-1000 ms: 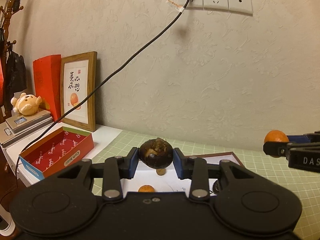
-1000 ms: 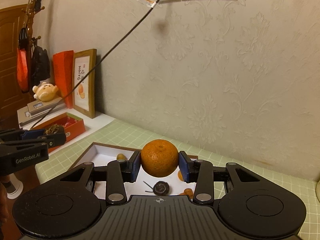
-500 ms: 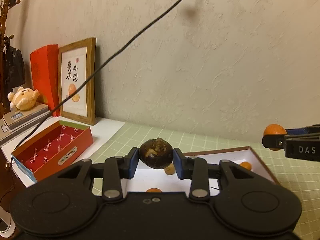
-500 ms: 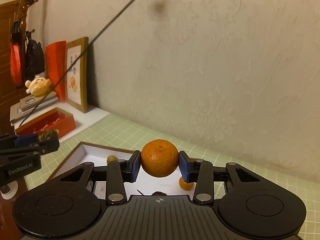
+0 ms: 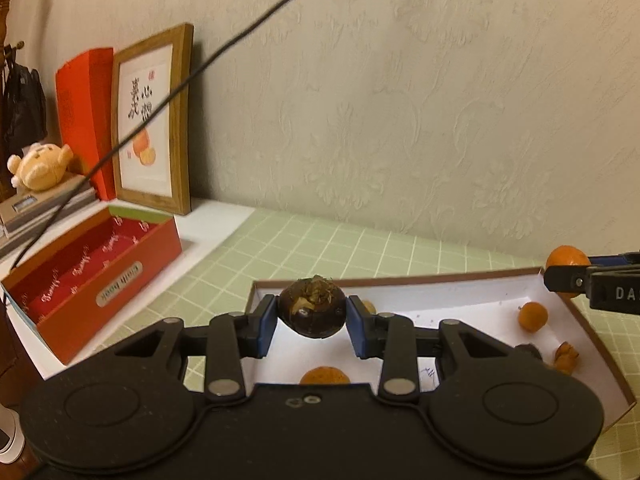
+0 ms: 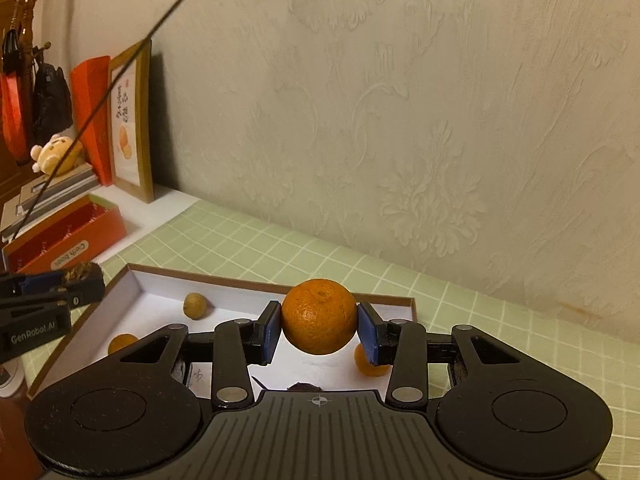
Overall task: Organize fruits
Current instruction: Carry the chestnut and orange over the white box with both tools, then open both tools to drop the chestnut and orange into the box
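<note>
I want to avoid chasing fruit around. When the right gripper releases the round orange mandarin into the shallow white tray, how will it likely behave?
The round orange mandarin is nearly spherical, so it will probably roll on the flat floor of the shallow white tray. The low rim should likely stop it. Its dimpled skin sits steady between the pads of the right gripper, so it seems firm and not slippery.

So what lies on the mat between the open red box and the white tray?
Nothing: in the left wrist view, only bare green grid mat separates the open red box from the white brown-rimmed tray.

Both wrist views over shared tray (image 5: 460,278)
</note>
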`<state>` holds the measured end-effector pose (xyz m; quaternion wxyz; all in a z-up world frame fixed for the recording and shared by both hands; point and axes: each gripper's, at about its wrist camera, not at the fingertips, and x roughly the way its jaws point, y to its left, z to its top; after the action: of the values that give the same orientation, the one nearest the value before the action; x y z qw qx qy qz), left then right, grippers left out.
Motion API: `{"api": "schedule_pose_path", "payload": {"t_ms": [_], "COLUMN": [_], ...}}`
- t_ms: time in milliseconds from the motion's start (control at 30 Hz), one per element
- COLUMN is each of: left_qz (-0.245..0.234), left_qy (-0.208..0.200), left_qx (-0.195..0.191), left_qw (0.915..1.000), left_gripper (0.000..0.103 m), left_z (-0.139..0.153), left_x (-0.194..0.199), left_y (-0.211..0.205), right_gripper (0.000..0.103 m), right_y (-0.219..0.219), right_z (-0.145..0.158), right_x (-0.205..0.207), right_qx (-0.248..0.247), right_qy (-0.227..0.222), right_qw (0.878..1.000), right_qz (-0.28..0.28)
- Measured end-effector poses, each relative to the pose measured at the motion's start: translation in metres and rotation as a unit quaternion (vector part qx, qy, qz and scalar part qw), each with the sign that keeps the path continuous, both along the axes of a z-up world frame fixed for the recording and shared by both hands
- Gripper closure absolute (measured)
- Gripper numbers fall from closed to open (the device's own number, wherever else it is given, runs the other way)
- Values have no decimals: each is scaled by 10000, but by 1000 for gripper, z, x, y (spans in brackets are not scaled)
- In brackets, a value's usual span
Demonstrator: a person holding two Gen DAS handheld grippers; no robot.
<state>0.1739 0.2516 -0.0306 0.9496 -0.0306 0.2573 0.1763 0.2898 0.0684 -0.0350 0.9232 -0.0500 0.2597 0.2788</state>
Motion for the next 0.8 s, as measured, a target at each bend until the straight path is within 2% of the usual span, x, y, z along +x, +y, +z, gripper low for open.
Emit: {"api": "schedule_pose_path", "payload": {"t_ms": [167, 233, 267, 300, 333, 400, 467, 567, 800], "left_qz": [42, 35, 174, 280, 291, 248, 272, 314, 321], "left_qy": [5, 134, 237, 127, -26, 8, 0, -38, 2], "left_qx": [18, 89, 229, 320, 364, 350, 375, 353, 294], "left_qw": [10000, 9999, 9993, 9990, 9989, 9991, 9989, 9989, 9991], "left_gripper": [75, 66, 36, 14, 13, 17, 15, 7, 7], "left_z": [-3, -9, -12, -13, -11, -11, -12, -12, -11], "left_x": [7, 14, 17, 15, 10, 10, 10, 10, 10], "left_y": [6, 8, 8, 7, 6, 5, 4, 4, 8], "right_gripper": [62, 62, 60, 32, 4, 2, 2, 0, 0], "right_y": [4, 4, 6, 9, 7, 0, 1, 0, 2], "right_z": [-9, -13, -16, -20, -20, -19, -20, -21, -21], "right_x": [8, 14, 17, 19, 19, 15, 17, 18, 17], "right_qx": [-52, -42, -117, -266, -279, 55, -35, -12, -63], "right_qy": [44, 86, 53, 12, -106, -291, -180, -83, -42], "right_qw": [10000, 10000, 9999, 9996, 9993, 9994, 9996, 9998, 9999], "right_qz": [23, 2, 5, -65, -225, -202, -198, -165, -151]}}
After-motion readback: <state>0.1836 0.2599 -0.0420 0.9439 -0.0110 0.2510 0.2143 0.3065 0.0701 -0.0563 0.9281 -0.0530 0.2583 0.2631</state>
